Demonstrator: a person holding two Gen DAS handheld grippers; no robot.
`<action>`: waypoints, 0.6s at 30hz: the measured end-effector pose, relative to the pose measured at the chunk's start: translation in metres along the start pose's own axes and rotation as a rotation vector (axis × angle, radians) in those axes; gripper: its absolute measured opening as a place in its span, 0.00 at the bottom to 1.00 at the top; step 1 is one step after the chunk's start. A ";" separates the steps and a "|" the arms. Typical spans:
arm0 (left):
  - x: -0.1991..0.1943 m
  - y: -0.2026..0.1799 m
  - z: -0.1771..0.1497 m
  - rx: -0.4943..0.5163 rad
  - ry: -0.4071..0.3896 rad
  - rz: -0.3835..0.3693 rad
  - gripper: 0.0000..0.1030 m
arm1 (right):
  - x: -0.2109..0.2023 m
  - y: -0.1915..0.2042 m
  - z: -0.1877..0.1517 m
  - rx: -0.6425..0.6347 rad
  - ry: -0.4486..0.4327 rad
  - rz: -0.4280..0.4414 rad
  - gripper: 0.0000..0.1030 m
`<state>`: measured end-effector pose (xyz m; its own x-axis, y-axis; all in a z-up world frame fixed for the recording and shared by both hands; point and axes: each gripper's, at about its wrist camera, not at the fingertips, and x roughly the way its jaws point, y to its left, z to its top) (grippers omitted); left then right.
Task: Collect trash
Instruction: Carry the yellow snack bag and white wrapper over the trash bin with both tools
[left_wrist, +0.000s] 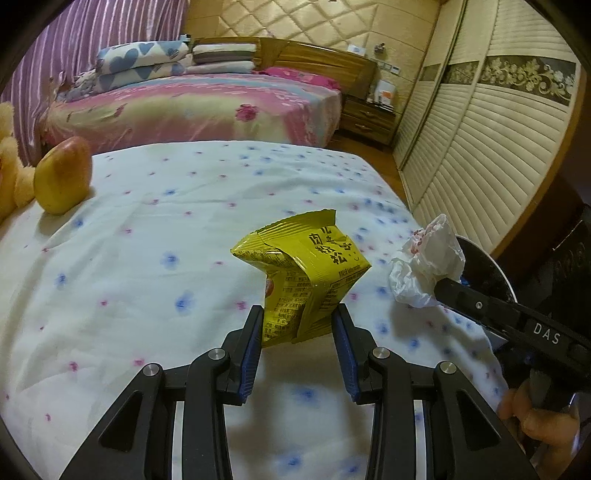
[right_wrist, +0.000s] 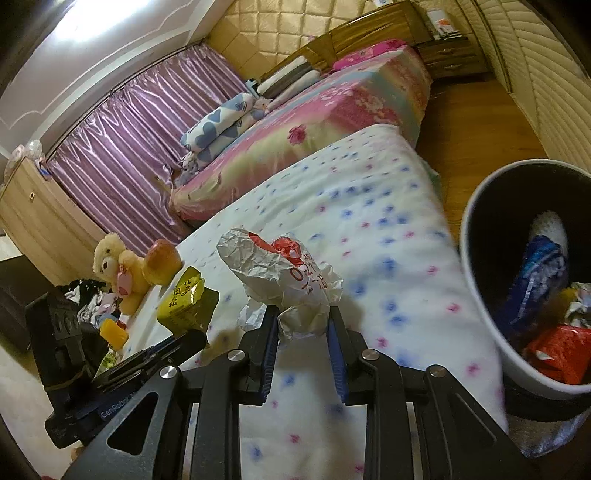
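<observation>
My left gripper (left_wrist: 298, 312) is shut on a crumpled yellow snack wrapper (left_wrist: 306, 273) and holds it above the flowered white bedspread (left_wrist: 147, 258). My right gripper (right_wrist: 301, 315) is shut on a crumpled white wrapper with red print (right_wrist: 284, 273), held above the bedspread (right_wrist: 369, 206) near its right edge. The white wrapper also shows in the left wrist view (left_wrist: 428, 266), beside the bin (left_wrist: 484, 269). The yellow wrapper shows in the right wrist view (right_wrist: 184, 302). A grey trash bin (right_wrist: 476, 280) with several wrappers inside stands at the right.
An apple-like fruit (left_wrist: 62, 181) and a yellow teddy bear (right_wrist: 118, 269) sit at the bedspread's far left. A second bed with a pink cover (left_wrist: 192, 107) lies behind. A louvred wardrobe (left_wrist: 491, 140) and wood floor (right_wrist: 476, 125) are on the right.
</observation>
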<state>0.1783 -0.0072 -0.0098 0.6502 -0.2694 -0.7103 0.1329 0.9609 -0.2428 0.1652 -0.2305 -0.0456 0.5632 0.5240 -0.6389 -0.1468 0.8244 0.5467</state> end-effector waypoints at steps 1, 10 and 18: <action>0.000 -0.004 0.000 0.006 0.000 -0.004 0.35 | -0.002 -0.002 0.000 0.003 -0.003 -0.003 0.25; 0.000 -0.032 -0.001 0.047 0.001 -0.024 0.35 | -0.025 -0.020 -0.003 0.028 -0.040 -0.025 0.25; 0.003 -0.058 -0.004 0.082 0.009 -0.046 0.35 | -0.044 -0.042 -0.006 0.063 -0.069 -0.055 0.25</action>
<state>0.1696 -0.0644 -0.0005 0.6349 -0.3139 -0.7059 0.2240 0.9493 -0.2206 0.1415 -0.2870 -0.0437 0.6241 0.4605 -0.6313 -0.0641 0.8353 0.5460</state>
